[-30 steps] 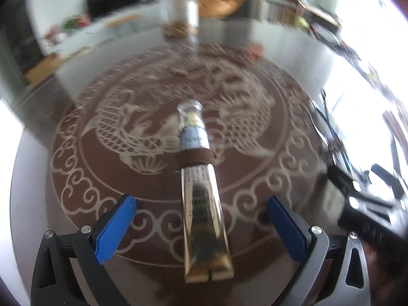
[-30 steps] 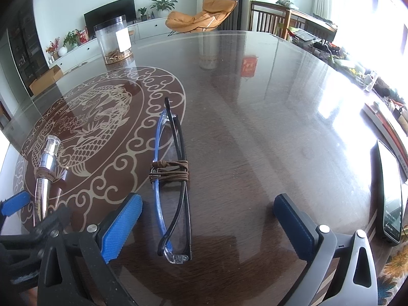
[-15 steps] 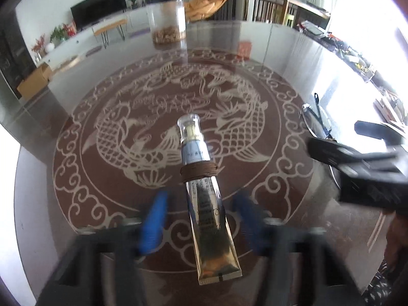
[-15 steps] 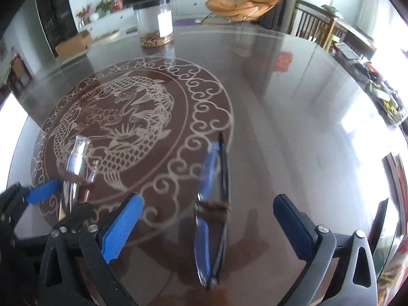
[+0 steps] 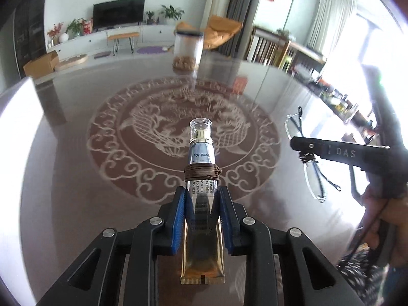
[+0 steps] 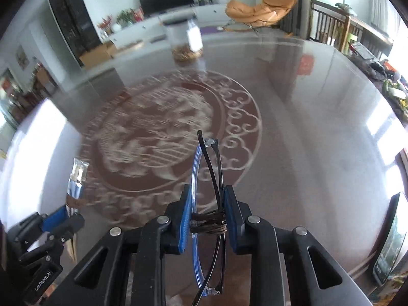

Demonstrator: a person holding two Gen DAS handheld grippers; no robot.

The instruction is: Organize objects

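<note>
the left gripper has just closed its blue pads on the one gold and silver cream tube with a clear cap, clamping the tube's lower body just below a wrap of brown cord. the tube's long axis runs straight away from the camera, clear cap pointing toward the far edge of the round dark glossy tabletop with a pale dragon medallion, flat crimped end toward the near edge. it sits over the near rim of the medallion, looks lifted a bit but can't really tell.

the right gripper has also just squeezed in, and its pads press on the one folded pair of glasses with a blue clear front and black arms, right at its own brown cord bundle. the glasses stand on edge between the pads, long axis pointing away toward the far edge, over the right side of the medallion.

so two bundled things, one per gripper, side by side and well apart. one clear plastic jar with brown stuff at the bottom stands near the far edge. loads of bare tabletop between the grippers and that jar. a dark phone-like slab lies at the right edge.
</note>
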